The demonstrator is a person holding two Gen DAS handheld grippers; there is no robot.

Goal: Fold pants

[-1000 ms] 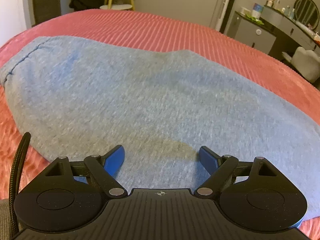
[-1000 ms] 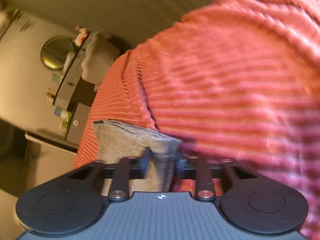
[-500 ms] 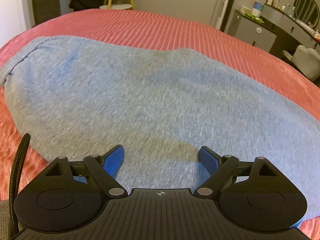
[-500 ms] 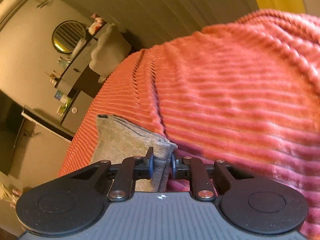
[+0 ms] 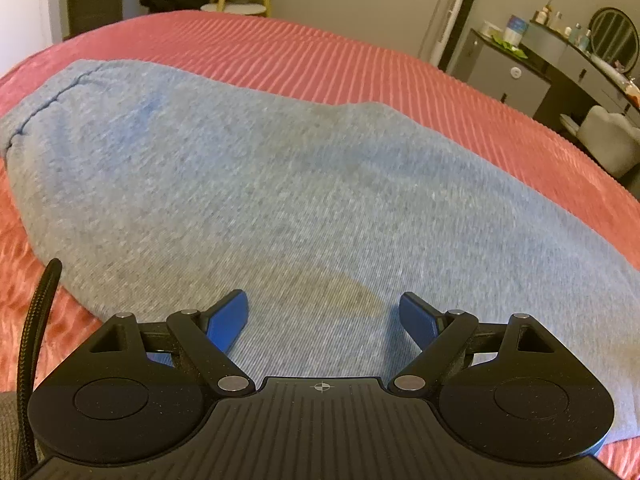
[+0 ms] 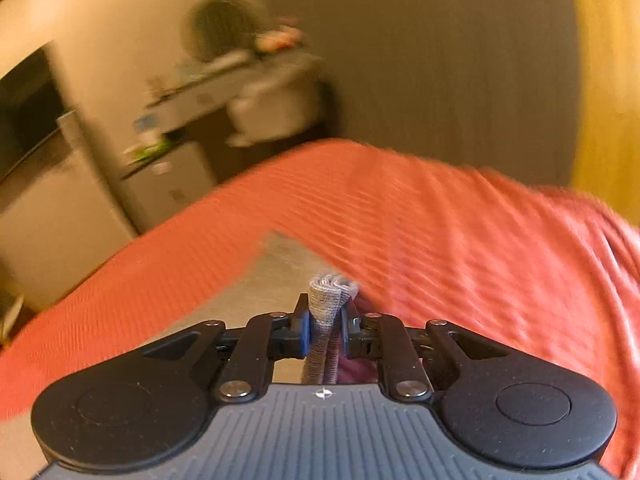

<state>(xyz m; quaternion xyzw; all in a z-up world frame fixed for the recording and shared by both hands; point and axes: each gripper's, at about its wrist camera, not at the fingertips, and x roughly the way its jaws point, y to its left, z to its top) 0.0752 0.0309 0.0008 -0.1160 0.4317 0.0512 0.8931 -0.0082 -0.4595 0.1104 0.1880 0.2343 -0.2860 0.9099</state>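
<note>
Grey knit: pants [image 5: 280, 184], spread flat on the bed [image 5: 360, 64], lying under and ahead of the left fingers, reaching off to both sides.
Red ribbed cover: bedspread [image 6: 440, 232], bare beyond the right fingers.
Left gripper [image 5: 322, 320]: released, blue fingers [image 5: 228, 318] spread wide, nothing between them, poised just over the cloth; whether touching it, cannot tell.
Right gripper [image 6: 326, 322]: clenched on a bunched hem of the pants, the roll of cloth [image 6: 326, 298] poking out just past the fingertips, more cloth trailing away ahead and to the left of them.
Blur: heavy in the right wrist view, sharp in the left.
Step in hand: judged as the fold-over, one end of the pants pinched and lifted by the right while the left waited over the body of the garment.
Next move, as a judgement: hem to be carried across toward the left fingers and laid onto the flat part, edges matched; left fingers probably needed to pin the cloth at the crease.
Risk: thin pinch slipping, or lower layer dragged along and wrinkled.
</note>
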